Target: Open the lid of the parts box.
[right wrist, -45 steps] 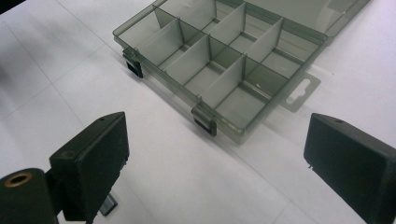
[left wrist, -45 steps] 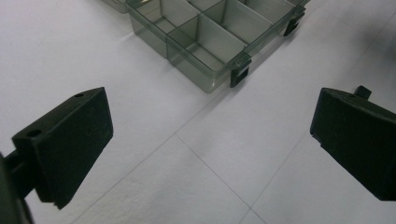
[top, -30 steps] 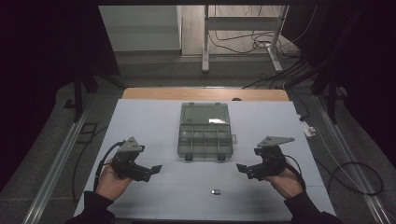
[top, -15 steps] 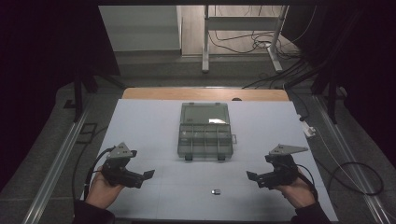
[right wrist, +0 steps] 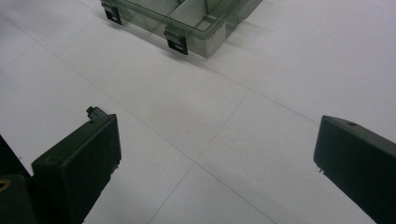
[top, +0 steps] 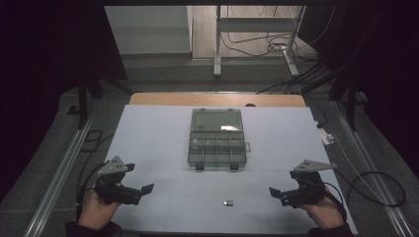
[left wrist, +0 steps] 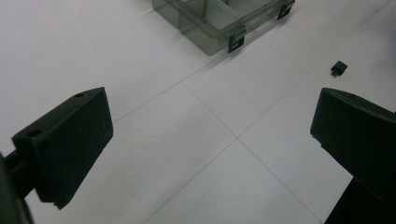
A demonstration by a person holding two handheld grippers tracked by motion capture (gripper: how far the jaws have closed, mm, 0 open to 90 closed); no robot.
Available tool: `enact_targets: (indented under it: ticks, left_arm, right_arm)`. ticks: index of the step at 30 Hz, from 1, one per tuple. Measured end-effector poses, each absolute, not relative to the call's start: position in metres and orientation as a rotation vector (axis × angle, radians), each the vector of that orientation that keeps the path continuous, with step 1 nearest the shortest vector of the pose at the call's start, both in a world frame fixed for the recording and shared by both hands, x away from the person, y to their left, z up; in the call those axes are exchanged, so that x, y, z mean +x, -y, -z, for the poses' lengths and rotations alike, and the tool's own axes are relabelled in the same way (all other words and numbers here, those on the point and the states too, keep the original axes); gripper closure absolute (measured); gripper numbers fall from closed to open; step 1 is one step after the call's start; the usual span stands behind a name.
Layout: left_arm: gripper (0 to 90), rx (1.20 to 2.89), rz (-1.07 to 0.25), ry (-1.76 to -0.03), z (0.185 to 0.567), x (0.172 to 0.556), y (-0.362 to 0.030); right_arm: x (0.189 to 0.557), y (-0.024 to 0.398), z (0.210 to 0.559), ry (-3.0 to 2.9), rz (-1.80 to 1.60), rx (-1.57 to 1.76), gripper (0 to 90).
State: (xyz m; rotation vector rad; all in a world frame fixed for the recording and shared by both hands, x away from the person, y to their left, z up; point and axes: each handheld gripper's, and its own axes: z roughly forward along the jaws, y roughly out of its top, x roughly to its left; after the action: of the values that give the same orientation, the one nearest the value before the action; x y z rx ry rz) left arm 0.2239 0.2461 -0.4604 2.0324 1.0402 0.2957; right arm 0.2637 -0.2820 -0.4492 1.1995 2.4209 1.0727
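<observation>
Both grippers hovered low over the white table (top: 148, 138), jaws wide apart and empty: the left gripper (top: 143, 190) near the left edge, the right gripper (top: 274, 192) near the right; a small black part (top: 228, 202) lay between them, nearer the right, in front of the open clear organizer box (top: 217, 138). A good pickup would centre the jaws over the part before closing; its shape was too small to make out, possibly a clip.

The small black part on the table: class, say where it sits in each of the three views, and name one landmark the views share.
High view: the small black part lies near the front edge, between the two hand-held grippers.
Left gripper view: upper right, above the right jaw.
Right gripper view: left of centre, peeking over the left jaw's top.
Shared landmark: the clear compartment box, with its black latches.
</observation>
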Motion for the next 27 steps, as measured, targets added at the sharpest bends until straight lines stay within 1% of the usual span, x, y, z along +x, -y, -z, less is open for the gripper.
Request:
enact_targets:
  ticks: [9, 27]
  left_arm:
    - [0.0, 2.042, -0.314, -1.055, 0.461, 0.212, -0.251]
    - [0.0, 1.994, -0.323, -1.073, 0.456, 0.196, -0.257]
  right_arm:
    - [0.253, 0.289, 0.449, -2.408, -1.058, 1.222, 0.6]
    - [0.239, 0.295, 0.443, -2.371, -1.059, 1.241, 0.6]
